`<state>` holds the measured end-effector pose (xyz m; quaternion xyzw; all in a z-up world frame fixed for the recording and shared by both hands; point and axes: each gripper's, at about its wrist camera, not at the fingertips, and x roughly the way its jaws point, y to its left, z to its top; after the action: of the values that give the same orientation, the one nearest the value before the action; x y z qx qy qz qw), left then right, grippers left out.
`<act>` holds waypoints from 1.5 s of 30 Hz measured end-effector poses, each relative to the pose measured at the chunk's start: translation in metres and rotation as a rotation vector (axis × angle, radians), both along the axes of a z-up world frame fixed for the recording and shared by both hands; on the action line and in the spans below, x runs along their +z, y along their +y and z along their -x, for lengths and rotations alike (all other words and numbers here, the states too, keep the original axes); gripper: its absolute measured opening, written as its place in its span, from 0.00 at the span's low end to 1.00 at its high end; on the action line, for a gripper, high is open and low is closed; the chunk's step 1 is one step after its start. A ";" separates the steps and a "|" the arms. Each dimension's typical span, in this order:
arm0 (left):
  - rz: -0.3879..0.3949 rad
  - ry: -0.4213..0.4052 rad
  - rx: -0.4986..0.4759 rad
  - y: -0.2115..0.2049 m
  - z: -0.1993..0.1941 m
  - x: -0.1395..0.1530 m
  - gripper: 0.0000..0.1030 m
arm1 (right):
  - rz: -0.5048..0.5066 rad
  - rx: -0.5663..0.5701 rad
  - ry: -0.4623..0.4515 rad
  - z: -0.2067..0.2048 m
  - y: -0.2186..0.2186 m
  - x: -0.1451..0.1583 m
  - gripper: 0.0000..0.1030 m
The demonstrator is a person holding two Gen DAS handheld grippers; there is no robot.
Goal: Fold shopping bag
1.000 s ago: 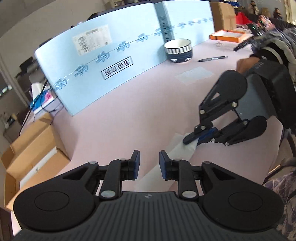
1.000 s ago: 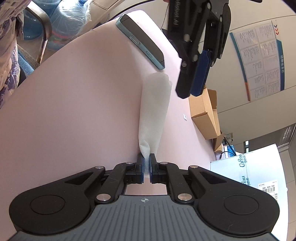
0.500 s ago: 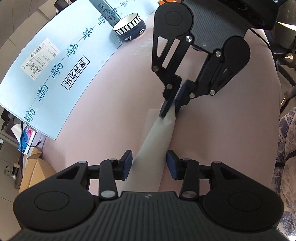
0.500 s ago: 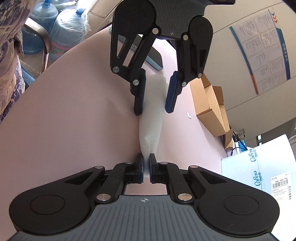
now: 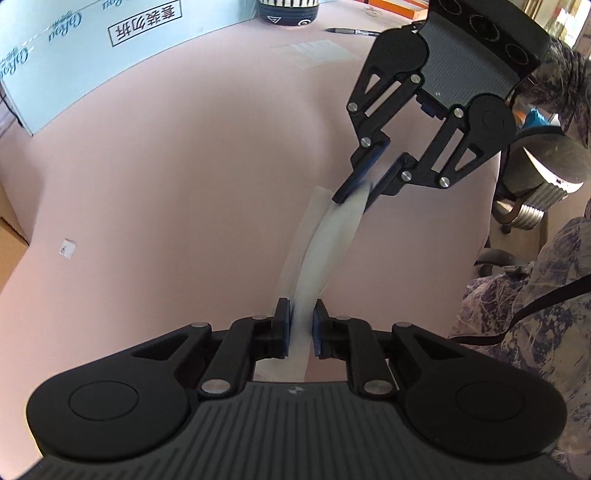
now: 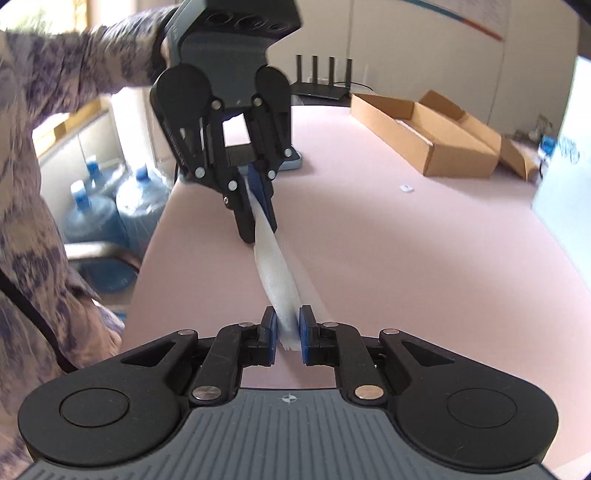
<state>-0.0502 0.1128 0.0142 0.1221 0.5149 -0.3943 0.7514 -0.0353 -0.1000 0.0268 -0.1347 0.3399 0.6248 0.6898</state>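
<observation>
Above the pink bench [image 5: 184, 177], your 2 grippers hold 1 narrow white shopping bag [image 5: 332, 243] stretched between them. Your left gripper [image 5: 300, 330] has its blue-padded fingers [image 5: 283, 328] pressed against the near end of the bag, gripping it. Your right gripper [image 5: 354, 192] clamps the far end, its fingers closed on the bag, as its own camera confirms [image 6: 285, 330]. In the right wrist view the left gripper [image 6: 255, 210] sits opposite, pinching the other end of the bag [image 6: 277, 273]. The bag runs as a folded strip from one pair of fingers to the other, twisted slightly along its length and lifted off the bench, with its shadow on the pink surface below.

Beyond the grippers, your patterned sleeve [image 6: 85, 66] reaches in from the left of the right wrist view. A phone [image 6: 291, 160] lies on the bench behind the left gripper. Open cardboard boxes [image 6: 428, 129] stand off to the right, and 3 water bottles [image 6: 110, 206] stand past the bench edge. In the left wrist view, a light-blue board with printed lettering [image 5: 122, 48] stands along the far side of the bench, with a striped bowl [image 5: 288, 11] and a pen [image 5: 351, 31] near it. A small white tag [image 5: 67, 246] lies alone on the bench at left.
</observation>
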 end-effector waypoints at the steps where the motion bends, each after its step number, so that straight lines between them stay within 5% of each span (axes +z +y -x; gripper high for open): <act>1: 0.019 0.025 0.016 0.004 -0.005 -0.002 0.12 | -0.014 -0.024 0.056 0.000 -0.006 -0.001 0.11; 4: 0.070 0.138 0.041 0.016 -0.027 -0.010 0.12 | -0.079 -0.123 0.233 -0.018 -0.015 -0.006 0.12; 9: 0.144 0.342 0.062 0.031 -0.063 -0.026 0.12 | -0.116 -0.239 0.339 -0.027 -0.027 -0.014 0.16; 15: 0.167 0.490 0.048 0.032 -0.086 -0.042 0.10 | -0.173 -0.296 0.192 -0.012 -0.034 0.011 0.22; 19: 0.168 0.531 0.027 0.031 -0.090 -0.048 0.10 | -0.261 -0.291 0.188 0.001 -0.034 0.029 0.22; 21: 0.168 0.545 0.017 0.029 -0.091 -0.050 0.10 | -0.216 -0.268 0.166 0.007 -0.018 0.031 0.12; 26: 0.166 0.538 0.016 0.030 -0.083 -0.048 0.10 | -0.108 -0.234 0.160 0.008 0.009 0.015 0.10; 34: 0.206 0.474 0.041 0.036 -0.075 -0.037 0.10 | -0.144 -0.372 0.318 -0.014 -0.009 -0.008 0.00; 40: 0.275 0.390 0.115 0.052 -0.055 -0.029 0.12 | -0.159 -0.404 0.295 -0.013 -0.007 -0.017 0.00; 42: 0.285 0.325 0.171 0.061 -0.040 -0.019 0.18 | -0.156 -0.405 0.283 -0.013 -0.005 -0.018 0.00; 44: 0.276 0.228 0.239 0.068 -0.023 -0.002 0.44 | -0.154 -0.403 0.263 -0.012 -0.004 -0.018 0.00; 45: 0.273 0.164 0.290 0.074 -0.011 0.008 0.46 | -0.153 -0.404 0.255 -0.012 -0.003 -0.018 0.00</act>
<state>-0.0390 0.1870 0.0225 -0.0885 0.5282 -0.3568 0.7654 -0.0234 -0.1034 0.0088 0.0684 0.3959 0.5100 0.7606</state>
